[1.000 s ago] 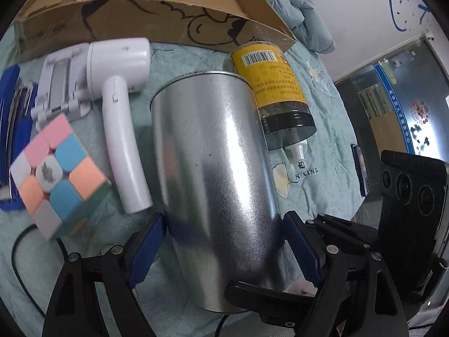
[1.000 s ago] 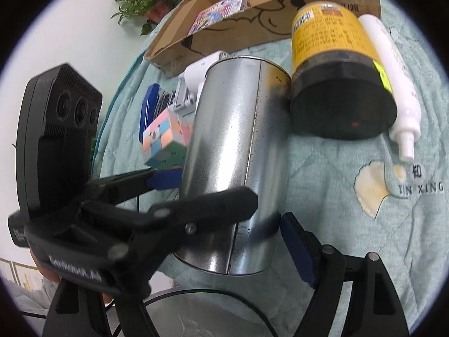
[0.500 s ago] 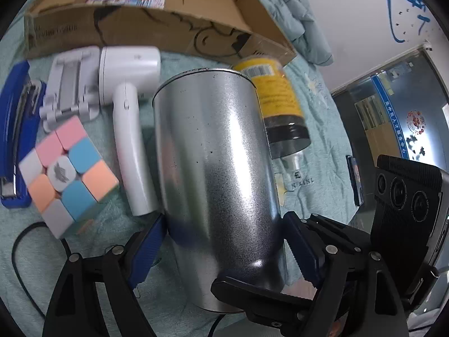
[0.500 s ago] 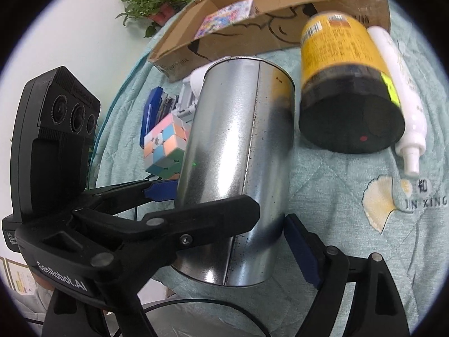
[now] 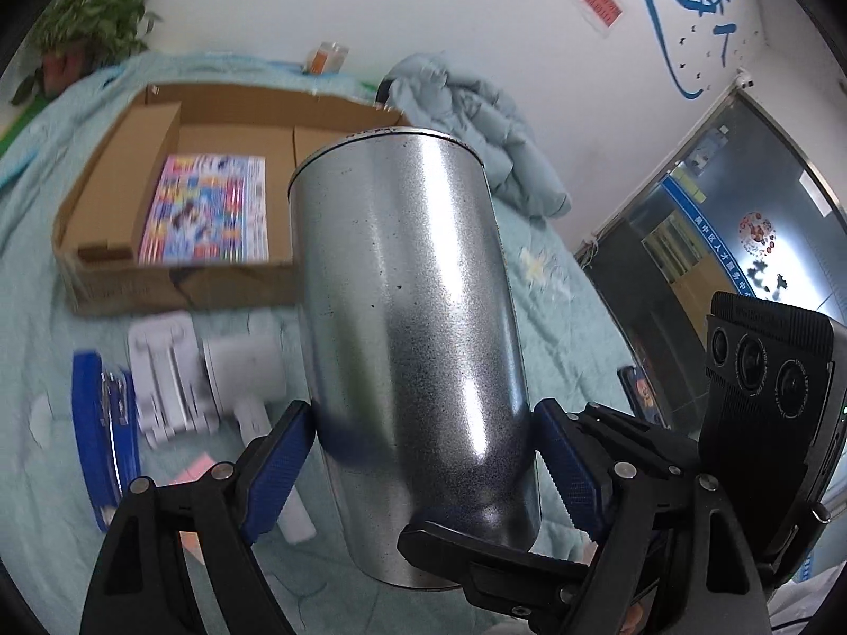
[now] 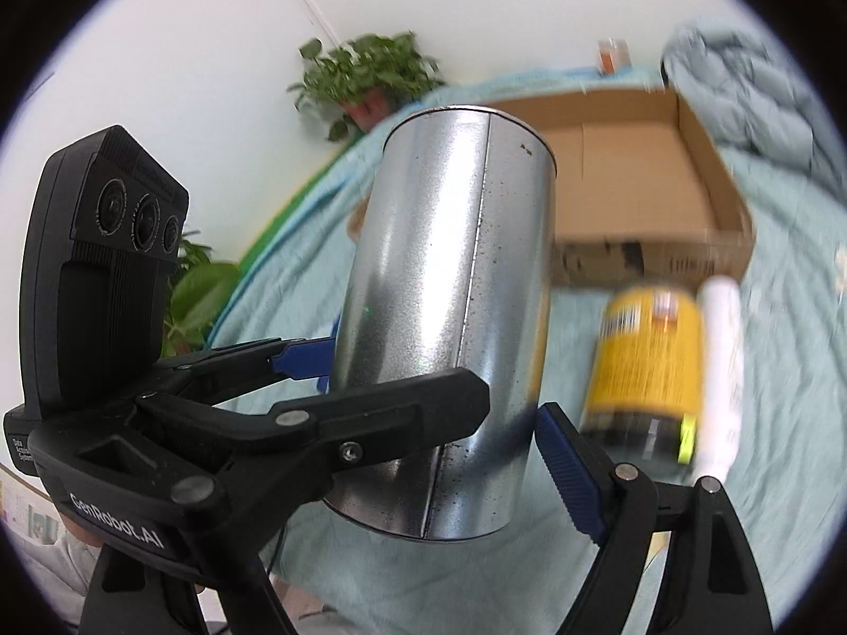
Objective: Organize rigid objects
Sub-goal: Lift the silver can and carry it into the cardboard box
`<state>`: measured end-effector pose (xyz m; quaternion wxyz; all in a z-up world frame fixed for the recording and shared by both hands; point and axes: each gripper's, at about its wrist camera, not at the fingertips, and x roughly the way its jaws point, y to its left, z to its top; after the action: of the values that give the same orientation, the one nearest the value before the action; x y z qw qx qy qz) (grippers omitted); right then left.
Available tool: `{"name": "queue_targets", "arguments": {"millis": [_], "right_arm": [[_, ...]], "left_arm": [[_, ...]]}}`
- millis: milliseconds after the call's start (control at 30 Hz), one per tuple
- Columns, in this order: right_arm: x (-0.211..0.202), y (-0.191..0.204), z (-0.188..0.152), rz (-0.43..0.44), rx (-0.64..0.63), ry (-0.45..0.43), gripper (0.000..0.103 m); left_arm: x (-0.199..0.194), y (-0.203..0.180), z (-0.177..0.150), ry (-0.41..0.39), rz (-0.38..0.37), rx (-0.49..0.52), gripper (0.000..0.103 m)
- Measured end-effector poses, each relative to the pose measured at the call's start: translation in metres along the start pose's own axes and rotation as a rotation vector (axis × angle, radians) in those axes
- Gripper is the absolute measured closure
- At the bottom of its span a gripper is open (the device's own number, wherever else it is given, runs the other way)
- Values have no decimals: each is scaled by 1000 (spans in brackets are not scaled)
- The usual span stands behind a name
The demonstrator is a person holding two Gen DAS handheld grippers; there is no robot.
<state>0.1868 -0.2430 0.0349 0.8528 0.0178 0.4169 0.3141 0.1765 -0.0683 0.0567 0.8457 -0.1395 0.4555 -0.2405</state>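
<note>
A tall silver metal can [image 5: 413, 349] is lifted off the quilt, tilted, held from both sides. My left gripper [image 5: 423, 455] is shut on its lower part, blue pads on either side. My right gripper [image 6: 439, 423] is also shut on the can [image 6: 450, 307]; its right pad [image 6: 566, 471] touches the can's side, and the left gripper crosses in front of it. Beyond stands an open cardboard box [image 5: 106, 222] with a colourful booklet [image 5: 206, 211] lying inside; the box also shows in the right wrist view [image 6: 709, 201].
On the green quilt lie a blue stapler [image 5: 100, 423], a white stand [image 5: 169, 381], a white dryer-like device [image 5: 249, 365], a yellow-labelled jar [image 6: 646, 360] and a white bottle [image 6: 720, 370]. A bunched blanket [image 5: 476, 132] and potted plants [image 6: 370, 74] are at the back.
Both grippers have raised the can off the quilt and tipped it up toward the box. The objects on the quilt now lie lower and farther off; the box interior has come into view.
</note>
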Motion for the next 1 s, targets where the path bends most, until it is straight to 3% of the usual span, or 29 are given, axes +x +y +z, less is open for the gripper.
{"name": "queue_targets", "arguments": {"millis": [533,1000], "right_arm": [[-6,-6,68,-8,-91,-97,20],[19,-37,124,-21,-79,-89,20]], "left_arm": [[-21,-16,84,-103,37,64,21],[30,5,164,-85,32,65,21]]}}
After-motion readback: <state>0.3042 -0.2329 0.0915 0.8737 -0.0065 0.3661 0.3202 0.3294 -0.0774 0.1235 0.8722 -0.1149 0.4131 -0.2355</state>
